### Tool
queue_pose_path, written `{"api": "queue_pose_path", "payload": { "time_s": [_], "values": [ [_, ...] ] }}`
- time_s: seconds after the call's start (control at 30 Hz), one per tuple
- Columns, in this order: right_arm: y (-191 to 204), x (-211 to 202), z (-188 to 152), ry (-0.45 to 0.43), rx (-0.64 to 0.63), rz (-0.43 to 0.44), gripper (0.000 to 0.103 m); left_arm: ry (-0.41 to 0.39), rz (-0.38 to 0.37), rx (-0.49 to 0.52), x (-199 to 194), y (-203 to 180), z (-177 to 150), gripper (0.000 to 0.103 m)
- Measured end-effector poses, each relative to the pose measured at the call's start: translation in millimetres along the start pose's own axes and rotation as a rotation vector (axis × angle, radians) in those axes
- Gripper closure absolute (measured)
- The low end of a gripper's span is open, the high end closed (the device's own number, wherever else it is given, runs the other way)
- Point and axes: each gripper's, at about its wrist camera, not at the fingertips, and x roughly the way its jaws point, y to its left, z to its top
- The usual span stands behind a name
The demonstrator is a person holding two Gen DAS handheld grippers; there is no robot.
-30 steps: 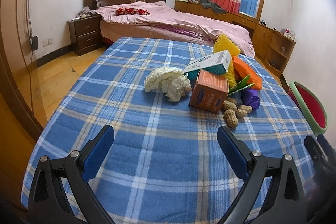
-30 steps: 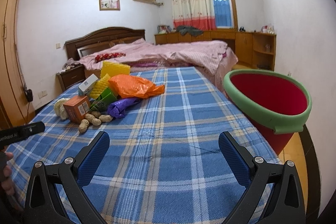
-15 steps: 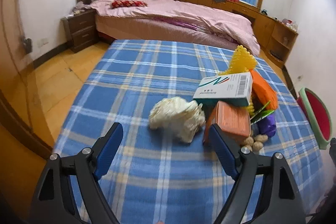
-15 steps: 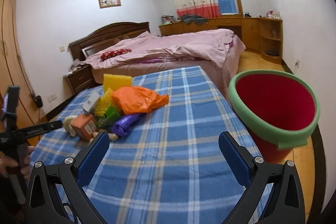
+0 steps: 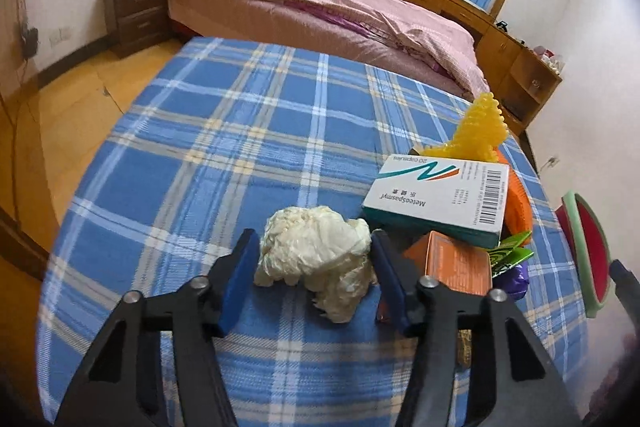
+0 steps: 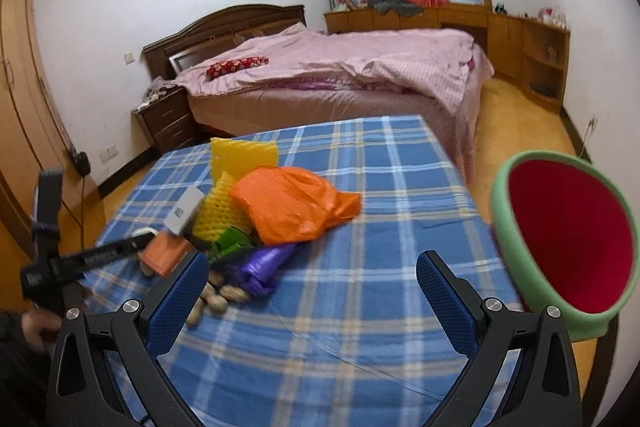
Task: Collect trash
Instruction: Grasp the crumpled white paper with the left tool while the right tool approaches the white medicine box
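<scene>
A crumpled white wad [image 5: 316, 259] lies on the blue plaid cloth [image 5: 224, 155]. My left gripper [image 5: 316, 233] straddles it with its jaws closing, and both blue pads [image 5: 240, 267] touch its sides. Right beside the wad are a white and teal medicine box [image 5: 436, 199], an orange carton [image 5: 456, 259] and yellow foam netting [image 5: 480, 127]. My right gripper [image 6: 312, 259] is open over the cloth with nothing between its fingers. An orange bag [image 6: 292, 207], a purple bag [image 6: 268, 263] and peanuts [image 6: 216, 301] lie ahead on its left. The red bin with a green rim [image 6: 500, 195] stands to its right.
The bin's rim [image 5: 576, 227] shows past the cloth's right edge in the left wrist view. A bed [image 6: 340, 67], a nightstand [image 6: 168, 115] and wooden cabinets [image 6: 532, 47] line the room behind. A hand [image 6: 36, 327] holds the left tool at the lower left.
My left gripper came forward to the white wad and its jaws narrowed from wide apart to the wad's sides. My right gripper rose, staying open, and the bin slid toward the right edge.
</scene>
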Motion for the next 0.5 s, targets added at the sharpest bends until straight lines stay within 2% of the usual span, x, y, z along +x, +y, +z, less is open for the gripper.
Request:
{"api": "queue_pose_path", "payload": {
  "time_s": [0.07, 0.13, 0.3, 0.4, 0.5],
  "values": [
    [5, 8, 5, 0.019, 0.016, 0.017, 0.0, -0.001, -0.033, -0.006, 1, 3, 0, 0.058],
    [13, 15, 8, 0.035, 0.023, 0.023, 0.0, 0.002, -0.068, -0.013, 2, 6, 1, 0.061],
    [39, 32, 14, 0.074, 0.012, 0.035, 0.0, -0.026, -0.132, -0.043, -4, 14, 1, 0.064],
    [54, 44, 16, 0.093, 0.013, 0.045, 0.007, -0.074, -0.152, -0.064, -10, 22, 3, 0.064],
    [67, 56, 20, 0.116, 0.023, 0.055, 0.028, -0.126, -0.133, -0.061, -16, 26, 3, 0.064]
  ]
}}
